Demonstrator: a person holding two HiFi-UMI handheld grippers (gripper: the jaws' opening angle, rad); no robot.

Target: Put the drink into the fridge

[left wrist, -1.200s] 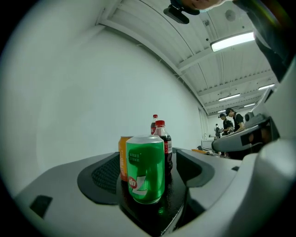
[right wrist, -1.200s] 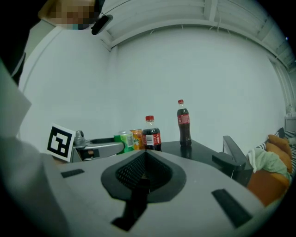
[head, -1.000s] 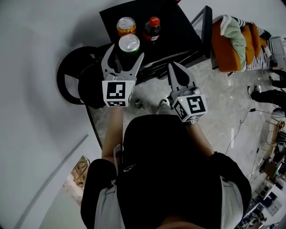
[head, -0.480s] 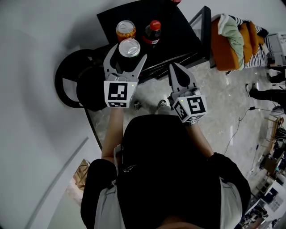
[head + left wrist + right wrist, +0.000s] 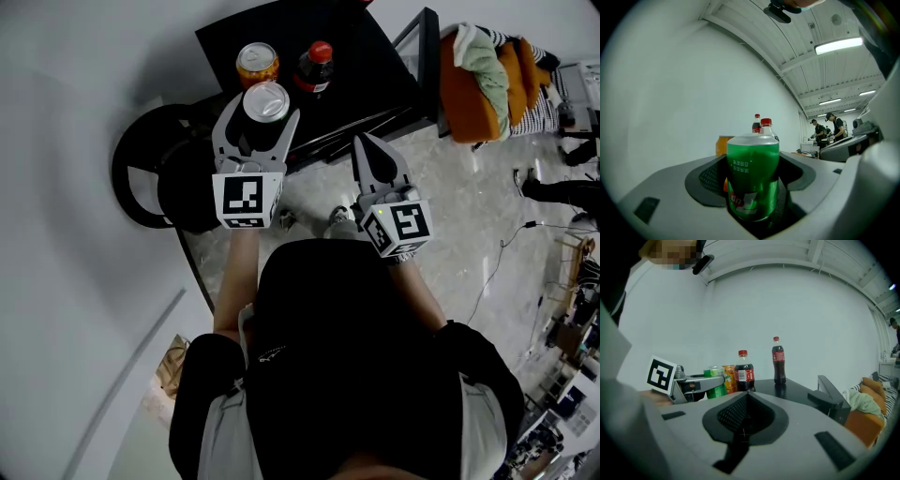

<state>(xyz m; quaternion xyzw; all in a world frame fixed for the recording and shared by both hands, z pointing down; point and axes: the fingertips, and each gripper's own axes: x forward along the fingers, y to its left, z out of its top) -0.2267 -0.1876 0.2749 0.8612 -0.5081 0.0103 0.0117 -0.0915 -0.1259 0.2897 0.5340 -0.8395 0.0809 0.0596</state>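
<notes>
**Green can stands between the left jaws, not yet gripped**

The green can [image 5: 266, 101] stands upright near the bench's [image 5: 375, 56] near left corner, its long axis vertical. It lies straight ahead of the left hand-held gripper [image 5: 264, 107], which points level at it, one jaw on each side of the can's body. The left hand is plainly the nearer one. The right hand-held gripper [image 5: 367, 150] sits well apart from the can, off the bench's near edge.

In the left gripper view the jaws stand wide around the can. They have just been closing a little, but a dark gap shows on both sides and the pads do not seem to press on it. The can sits deep between the jaws, so the move most likely calls only for closing further, then a lift.

The right hand-held gripper's jaws are pressed together with nothing between them.

An orange can [image 5: 257, 64] and a bottle [image 5: 316, 62] stand just behind the green can, toward the far edge. A forward push could knock them. A dark framed panel [image 5: 427, 66] at the bench's right edge may be the fridge door; I cannot tell.
</notes>
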